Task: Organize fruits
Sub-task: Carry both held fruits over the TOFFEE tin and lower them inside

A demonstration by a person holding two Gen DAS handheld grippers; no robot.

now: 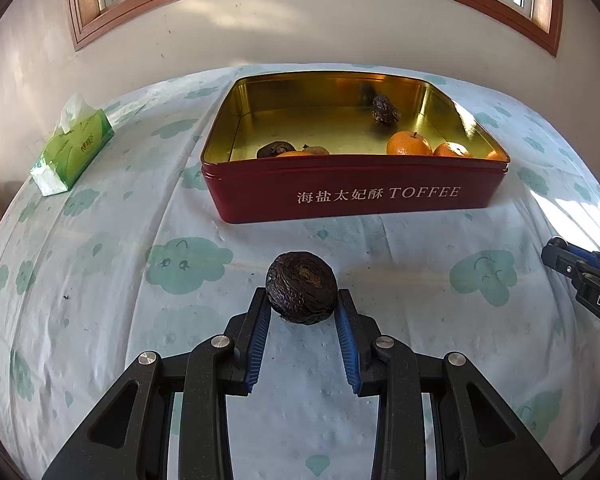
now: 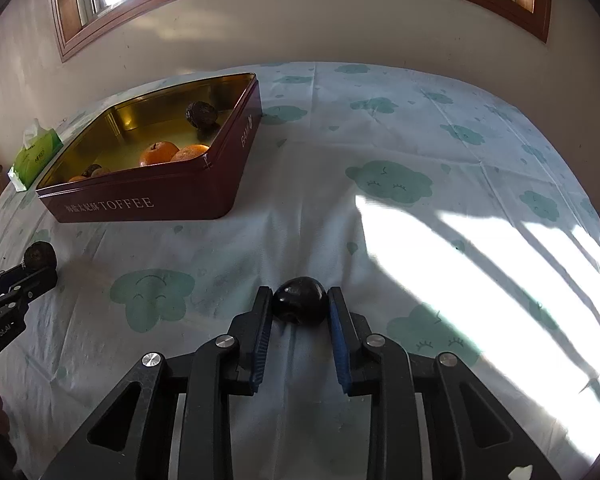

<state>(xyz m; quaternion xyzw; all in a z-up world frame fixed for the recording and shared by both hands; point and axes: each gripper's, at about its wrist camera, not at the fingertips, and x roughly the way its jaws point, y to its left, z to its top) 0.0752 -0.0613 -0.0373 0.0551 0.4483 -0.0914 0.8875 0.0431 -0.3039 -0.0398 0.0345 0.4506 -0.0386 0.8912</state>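
Note:
My left gripper [image 1: 302,300] is shut on a wrinkled dark fruit [image 1: 301,286], held just above the tablecloth in front of the red toffee tin [image 1: 352,190]. The tin holds oranges [image 1: 409,144] and other wrinkled dark fruits [image 1: 385,109]. My right gripper [image 2: 299,300] is shut on a smooth dark fruit [image 2: 299,299] low over the cloth, to the right of the tin [image 2: 148,196]. The left gripper with its fruit [image 2: 40,255] shows at the left edge of the right wrist view. The right gripper [image 1: 580,276] shows at the right edge of the left wrist view.
A green tissue pack [image 1: 74,148] lies at the table's left edge, also seen in the right wrist view [image 2: 36,152]. The table has a white cloth with green cloud prints [image 2: 388,182]. A wall with a wood-framed window rises behind. Sunlight falls on the right side.

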